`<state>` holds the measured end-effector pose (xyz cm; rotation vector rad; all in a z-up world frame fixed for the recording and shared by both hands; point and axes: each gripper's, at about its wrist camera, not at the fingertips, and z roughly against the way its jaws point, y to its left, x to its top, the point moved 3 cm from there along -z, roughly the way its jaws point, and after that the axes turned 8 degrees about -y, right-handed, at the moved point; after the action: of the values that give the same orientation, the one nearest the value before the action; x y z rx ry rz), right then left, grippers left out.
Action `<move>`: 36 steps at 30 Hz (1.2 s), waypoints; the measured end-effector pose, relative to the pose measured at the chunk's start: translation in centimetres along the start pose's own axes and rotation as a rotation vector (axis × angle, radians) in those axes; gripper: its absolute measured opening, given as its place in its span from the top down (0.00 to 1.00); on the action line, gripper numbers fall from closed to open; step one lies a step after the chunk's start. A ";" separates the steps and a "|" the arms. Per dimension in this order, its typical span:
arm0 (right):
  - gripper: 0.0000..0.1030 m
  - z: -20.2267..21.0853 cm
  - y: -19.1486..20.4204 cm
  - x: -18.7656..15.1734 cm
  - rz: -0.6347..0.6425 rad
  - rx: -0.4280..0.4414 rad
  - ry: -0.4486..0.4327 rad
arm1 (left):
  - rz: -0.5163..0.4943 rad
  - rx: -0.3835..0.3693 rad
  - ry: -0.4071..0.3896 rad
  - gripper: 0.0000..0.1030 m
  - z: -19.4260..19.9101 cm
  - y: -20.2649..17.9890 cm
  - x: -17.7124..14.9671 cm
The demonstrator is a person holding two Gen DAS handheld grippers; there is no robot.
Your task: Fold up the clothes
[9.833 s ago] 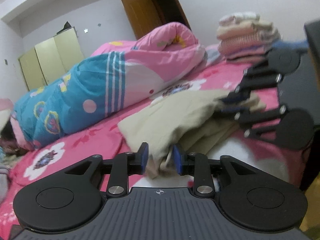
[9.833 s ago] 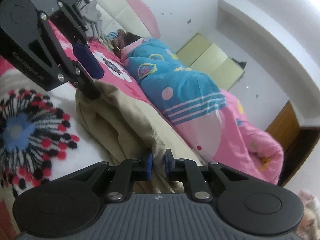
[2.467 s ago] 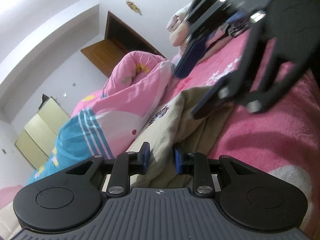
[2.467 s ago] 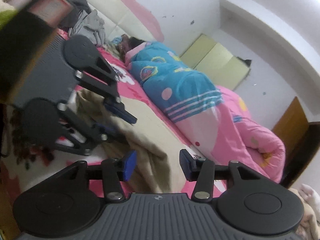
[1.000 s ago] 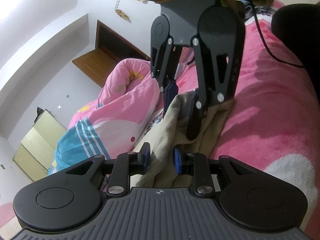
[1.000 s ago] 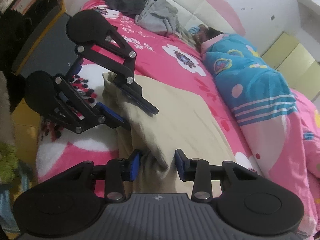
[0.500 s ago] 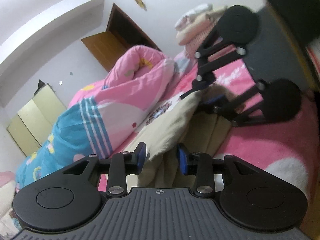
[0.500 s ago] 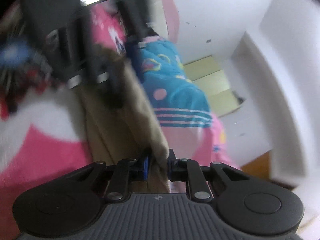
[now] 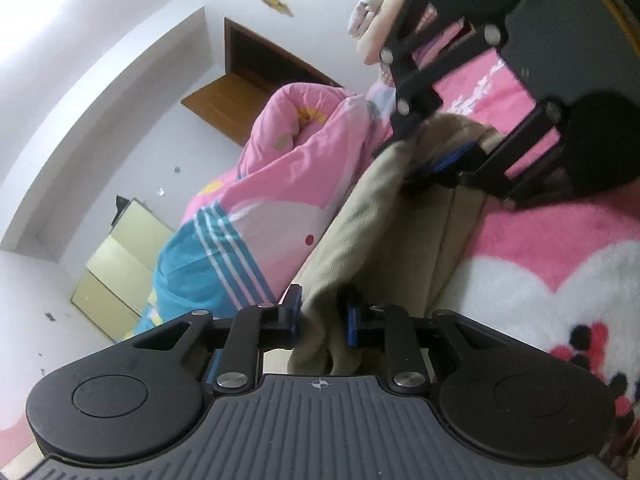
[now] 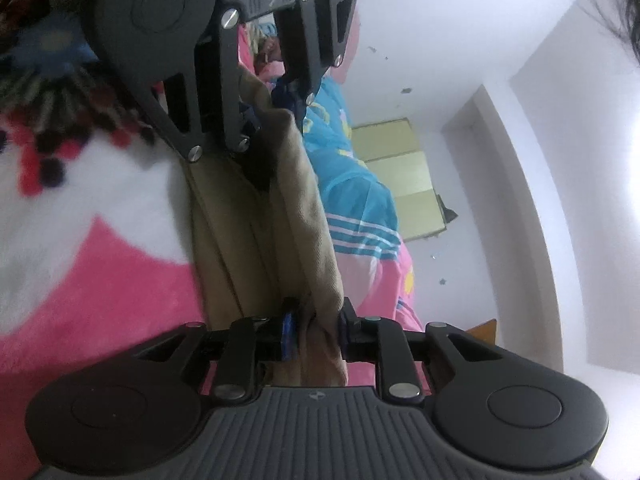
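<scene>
A beige garment (image 9: 380,220) lies folded lengthwise on the pink bedspread (image 9: 540,248), stretched between my two grippers. My left gripper (image 9: 323,312) has one end of the cloth bunched between its blue pads, and its jaws are closing on it. At the far end, my right gripper (image 9: 416,160) pinches the other end. In the right wrist view the garment (image 10: 280,220) runs from my right gripper (image 10: 316,320), whose jaws are opening with the cloth still filling the gap, up to my left gripper (image 10: 272,120).
A rolled pink and blue quilt (image 9: 248,208) lies along the bed behind the garment. Folded clothes (image 9: 372,20) are stacked at the far end. A brown door (image 9: 260,80) and a pale yellow wardrobe (image 9: 120,260) stand by the walls. Dark hair (image 10: 624,0) hangs at the top right.
My right gripper has swung down from above the garment and now lies level along the bed, close to the left one. Both views have tilted. The cloth stays in both grippers.
</scene>
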<state>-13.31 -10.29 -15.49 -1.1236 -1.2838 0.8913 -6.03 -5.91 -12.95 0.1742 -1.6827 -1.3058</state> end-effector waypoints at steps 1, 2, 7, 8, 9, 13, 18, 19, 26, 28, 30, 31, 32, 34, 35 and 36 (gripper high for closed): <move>0.64 0.3 -0.6 -0.2 -0.024 0.004 0.007 | 0.009 -0.002 -0.001 0.80 0.1 0.1 -0.1; 0.63 0.8 -1.5 -0.4 -0.075 0.028 0.015 | 0.014 -0.003 -0.003 0.80 0.2 0.3 -0.2; 0.62 2.9 -5.2 -2.1 -0.242 0.117 0.046 | 0.014 -0.004 -0.016 0.80 0.7 0.4 -0.6; 0.62 3.0 -5.6 -2.4 -0.262 0.139 0.056 | 0.014 -0.004 -0.017 0.80 0.8 0.4 -0.6; 0.62 3.1 -6.0 -2.6 -0.285 0.161 0.066 | 0.017 -0.005 -0.017 0.80 0.8 0.4 -0.6; 0.62 1.8 -7.3 -3.7 -0.445 0.243 0.103 | 0.019 -0.007 -0.014 0.80 1.0 0.4 -0.4; 0.81 0.7 -7.1 -4.8 -0.532 0.282 0.153 | 0.007 -0.002 -0.014 0.80 1.2 0.1 -0.5; 0.86 1.0 -7.0 -4.4 -0.524 0.249 0.146 | 0.004 0.000 -0.014 0.80 1.2 0.1 -0.6; 0.92 1.0 -1.1 -2.6 -0.180 0.028 0.214 | -0.004 -0.010 -0.023 0.80 1.3 -0.2 -0.6; 0.91 0.8 0.7 -2.4 -0.089 -0.010 0.213 | -0.012 -0.008 -0.024 0.81 1.3 -0.4 -0.7; 0.89 1.0 0.2 -2.3 -0.106 -0.006 0.219 | -0.010 -0.009 -0.024 0.81 1.4 -0.4 -0.7; 0.81 1.2 -0.4 -2.3 -0.126 0.010 0.206 | -0.007 -0.010 -0.024 0.81 1.4 -0.4 -0.7; 0.75 1.6 -0.9 -2.3 -0.146 0.027 0.192 | -0.005 -0.011 -0.025 0.81 1.4 -0.3 -0.7; 0.56 2.7 -2.4 -2.4 -0.195 0.067 0.156 | -0.003 -0.012 -0.027 0.81 1.5 -0.3 -0.8; 0.56 3.3 -3.4 -2.4 -0.241 0.093 0.137 | -0.002 -0.012 -0.028 0.81 1.5 -0.2 -0.8; 0.56 3.8 -4.5 -2.4 -0.293 0.107 0.121 | -0.002 -0.012 -0.028 0.81 1.5 -0.2 -0.8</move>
<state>-17.72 -13.24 -12.05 -0.8650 -1.2469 0.6557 -6.84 -4.49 -13.56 0.1508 -1.6981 -1.3248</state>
